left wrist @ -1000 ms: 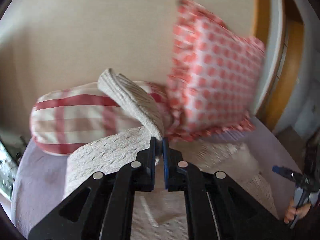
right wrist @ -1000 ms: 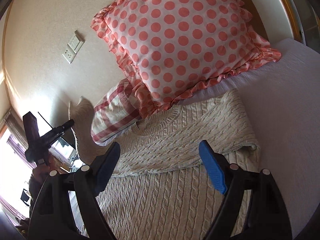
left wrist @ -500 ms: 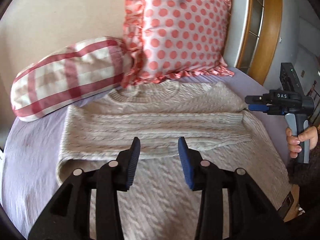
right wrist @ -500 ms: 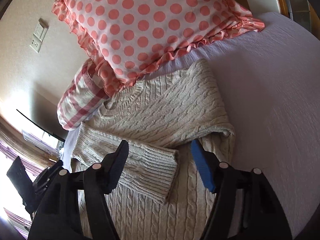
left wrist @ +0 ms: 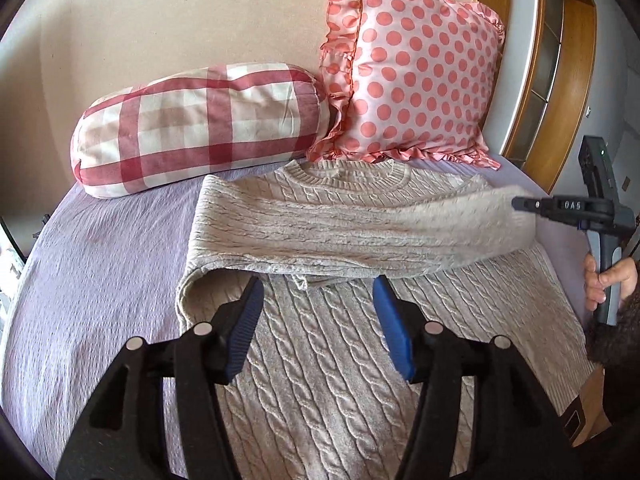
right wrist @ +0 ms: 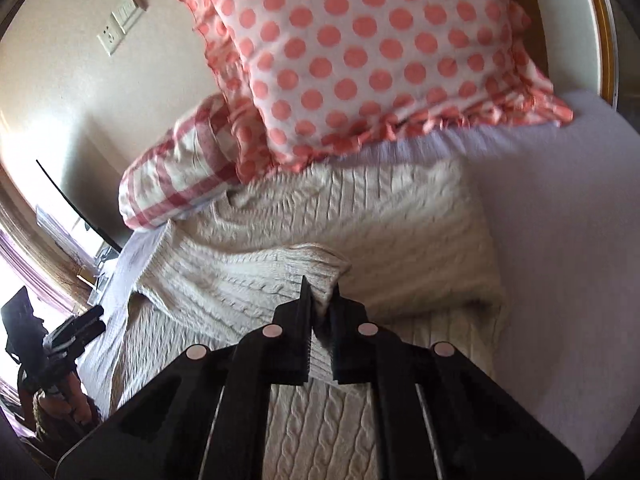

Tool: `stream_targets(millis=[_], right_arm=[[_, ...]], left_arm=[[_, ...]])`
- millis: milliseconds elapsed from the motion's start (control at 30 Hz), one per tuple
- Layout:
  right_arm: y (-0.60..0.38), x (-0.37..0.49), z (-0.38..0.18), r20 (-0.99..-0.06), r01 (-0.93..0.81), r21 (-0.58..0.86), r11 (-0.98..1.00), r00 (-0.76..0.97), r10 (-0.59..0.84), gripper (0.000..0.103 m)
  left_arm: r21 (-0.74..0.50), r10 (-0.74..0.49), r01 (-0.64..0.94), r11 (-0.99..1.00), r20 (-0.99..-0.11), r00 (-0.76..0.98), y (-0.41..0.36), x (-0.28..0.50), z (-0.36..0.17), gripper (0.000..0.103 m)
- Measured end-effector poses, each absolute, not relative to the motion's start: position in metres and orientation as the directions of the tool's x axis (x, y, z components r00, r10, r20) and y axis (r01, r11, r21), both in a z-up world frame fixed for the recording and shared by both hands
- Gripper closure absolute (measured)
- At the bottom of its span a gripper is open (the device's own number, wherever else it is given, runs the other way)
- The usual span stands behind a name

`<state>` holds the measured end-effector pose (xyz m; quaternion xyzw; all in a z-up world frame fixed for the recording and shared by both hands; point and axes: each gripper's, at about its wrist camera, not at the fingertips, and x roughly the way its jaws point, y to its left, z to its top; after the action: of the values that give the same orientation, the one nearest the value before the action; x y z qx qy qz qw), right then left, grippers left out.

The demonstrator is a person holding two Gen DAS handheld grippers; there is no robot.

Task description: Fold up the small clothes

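1. Sweater [left wrist: 328,360]: cream cable knit, spread flat on the bed [left wrist: 100,280], neckline toward the pillows, hem toward the cameras.
2. Left sleeve [left wrist: 320,232]: laid across the chest from the left shoulder toward the right side, its fold at the left edge.
3. Cuff [right wrist: 316,268]: seen raised off the sweater body in the right wrist view, pinched by the right claw.
4. Left claw [left wrist: 318,320]: fingers spread wide, nothing between them, poised over the sweater just below the folded sleeve, not touching the knit so far as visible.
5. Right claw [right wrist: 320,308]: fingers drawn together on the cuff, knit bunched between the tips; seen also at the right edge of the left wrist view, blurred fabric at its tip.
6. Right hand [left wrist: 608,280]: wrapped round the grey handle of the right claw.
7. Checked bolster [left wrist: 200,128]: red and white, lying at the head of the bed, against the wall [left wrist: 200,12].
8. Dotted pillow [left wrist: 416,72]: pink spots, frilled edge, propped upright beside the bolster, its lower frill touching the sweater collar.
9. Wall switch plate [right wrist: 120,20]: visible in the right wrist view only, above the bolster.
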<state>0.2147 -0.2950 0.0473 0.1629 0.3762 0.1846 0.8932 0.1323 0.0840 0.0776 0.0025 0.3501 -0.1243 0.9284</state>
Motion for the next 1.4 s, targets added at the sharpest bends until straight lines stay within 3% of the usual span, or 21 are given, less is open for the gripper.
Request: stream_targets(millis=[100, 200, 300, 333, 400, 433, 533, 600, 633, 833, 1033, 1133, 1200, 1267, 1333, 1400], right_arm=[[-0.297, 0.248, 0.055, -0.632, -0.146, 0.369, 0.918, 0.685, 0.363, 0.096], [-0.297, 0.287, 0.020, -0.757, -0.038, 0.270, 0.962, 0.609, 0.236, 0.094], [-0.308, 0.290, 0.006, -0.787, 0.023, 0.268, 0.963, 0.582, 0.205, 0.083], [-0.315, 0.280, 0.015, -0.766, 0.039, 0.283, 0.958, 0.611, 0.201, 0.076], [-0.331, 0.248, 0.036, -0.693, 0.032, 0.330, 0.944, 0.687, 0.219, 0.034], [-0.337, 0.228, 0.045, -0.649, 0.002, 0.357, 0.934, 0.720, 0.246, 0.032], [-0.350, 0.169, 0.046, -0.636, -0.059, 0.371, 0.927, 0.711, 0.300, 0.039], [-0.356, 0.137, 0.033, -0.663, -0.069, 0.384, 0.921, 0.673, 0.327, 0.060], [-0.360, 0.121, 0.025, -0.675, -0.064, 0.395, 0.917, 0.656, 0.337, 0.062], [-0.361, 0.052, -0.015, -0.705, -0.026, 0.460, 0.888, 0.597, 0.383, 0.063], [-0.351, 0.016, -0.023, -0.649, -0.099, 0.528, 0.844, 0.593, 0.476, 0.066], [-0.340, 0.005, -0.030, -0.616, -0.153, 0.576, 0.803, 0.565, 0.549, 0.076], [-0.333, 0.000, -0.032, -0.603, -0.180, 0.585, 0.791, 0.556, 0.573, 0.090], [-0.329, -0.003, -0.033, -0.587, -0.193, 0.586, 0.787, 0.568, 0.576, 0.093], [-0.332, -0.004, -0.030, -0.548, -0.204, 0.614, 0.762, 0.585, 0.598, 0.094], [-0.336, -0.004, -0.024, -0.509, -0.217, 0.633, 0.743, 0.606, 0.611, 0.094]], left_arm=[[-0.106, -0.232, 0.216, 0.971, -0.649, 0.724, 0.090, 0.130, 0.075, 0.045], [-0.129, -0.225, 0.186, 0.974, -0.657, 0.720, 0.099, 0.124, 0.071, 0.044], [-0.155, -0.211, 0.144, 0.977, -0.657, 0.724, 0.116, 0.109, 0.069, 0.042], [-0.165, -0.207, 0.130, 0.978, -0.656, 0.725, 0.124, 0.103, 0.068, 0.039], [-0.196, -0.217, 0.114, 0.974, -0.661, 0.718, 0.139, 0.089, 0.064, 0.036], [-0.216, -0.229, 0.111, 0.970, -0.664, 0.712, 0.146, 0.081, 0.062, 0.034], [-0.287, -0.300, 0.136, 0.948, -0.666, 0.683, 0.163, 0.056, 0.053, 0.030], [-0.319, -0.337, 0.154, 0.935, -0.671, 0.661, 0.168, 0.041, 0.045, 0.029], [-0.325, -0.343, 0.153, 0.933, -0.678, 0.650, 0.169, 0.035, 0.041, 0.029], [-0.367, -0.396, 0.175, 0.914, -0.708, 0.585, 0.161, 0.009, 0.021, 0.029], [-0.358, -0.396, 0.185, 0.915, -0.719, 0.571, 0.145, -0.012, 0.015, 0.028], [-0.392, -0.415, 0.173, 0.904, -0.705, 0.574, 0.145, -0.022, 0.015, 0.030], [-0.411, -0.425, 0.163, 0.897, -0.699, 0.575, 0.143, -0.027, 0.014, 0.039], [-0.409, -0.401, 0.125, 0.904, -0.710, 0.579, 0.143, -0.028, 0.013, 0.051], [-0.463, -0.432, 0.089, 0.882, -0.718, 0.546, 0.146, -0.022, 0.009, 0.088], [-0.507, -0.459, 0.061, 0.860, -0.714, 0.528, 0.150, -0.016, 0.004, 0.092]])
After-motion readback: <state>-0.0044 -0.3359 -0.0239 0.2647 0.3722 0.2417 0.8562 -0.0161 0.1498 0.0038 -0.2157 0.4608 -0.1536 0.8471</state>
